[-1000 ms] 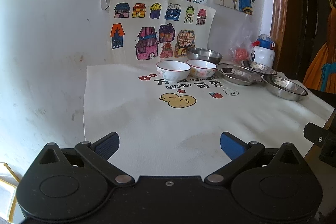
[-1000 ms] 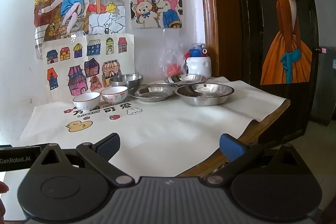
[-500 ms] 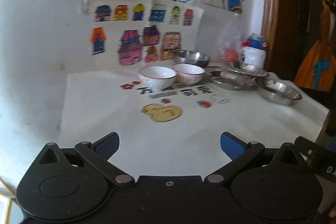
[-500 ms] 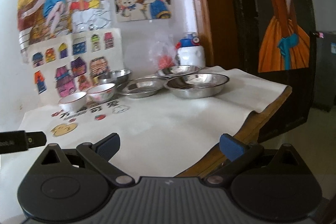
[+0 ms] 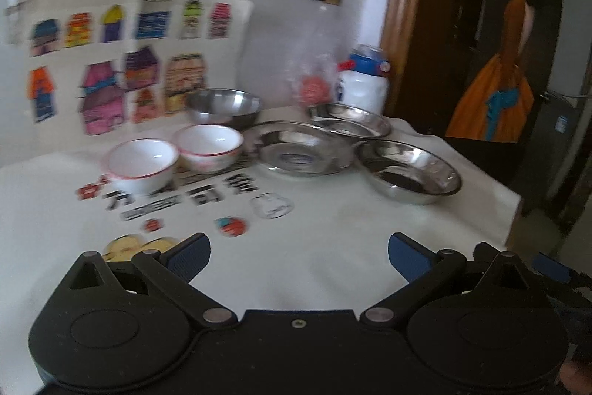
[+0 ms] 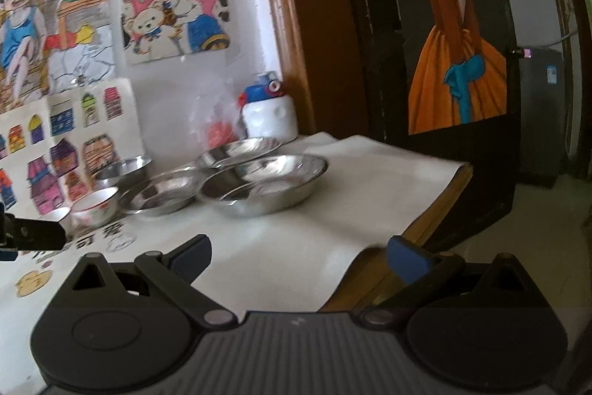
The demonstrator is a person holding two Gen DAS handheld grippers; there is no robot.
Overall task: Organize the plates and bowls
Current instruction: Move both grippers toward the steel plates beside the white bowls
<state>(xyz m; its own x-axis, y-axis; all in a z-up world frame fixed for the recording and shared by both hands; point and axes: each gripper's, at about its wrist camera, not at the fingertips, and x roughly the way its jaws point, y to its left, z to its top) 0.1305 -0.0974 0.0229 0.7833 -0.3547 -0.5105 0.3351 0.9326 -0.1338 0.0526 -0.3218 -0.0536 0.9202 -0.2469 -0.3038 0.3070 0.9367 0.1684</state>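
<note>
Two white bowls with red rims stand side by side on the white cloth, one on the left [image 5: 142, 165] and one on the right [image 5: 209, 147]. Behind them is a deep steel bowl [image 5: 224, 108]. To their right lie three shallow steel plates: a middle one [image 5: 299, 154], a far one [image 5: 349, 121] and a near right one [image 5: 409, 171]. My left gripper [image 5: 298, 256] is open above the cloth, short of the bowls. My right gripper [image 6: 299, 256] is open over the table's front right part, short of the nearest steel plate [image 6: 264, 182].
A white bottle with a blue cap [image 5: 364, 82] and a clear bag with something red inside [image 5: 312, 86] stand at the back by the wall. The table's right edge [image 6: 418, 228] drops off beside a dark door. Paper drawings cover the wall.
Both grippers have moved forward and swung to the right, so the bowls and plates look larger and nearer. Both stay open and hold nothing.
</note>
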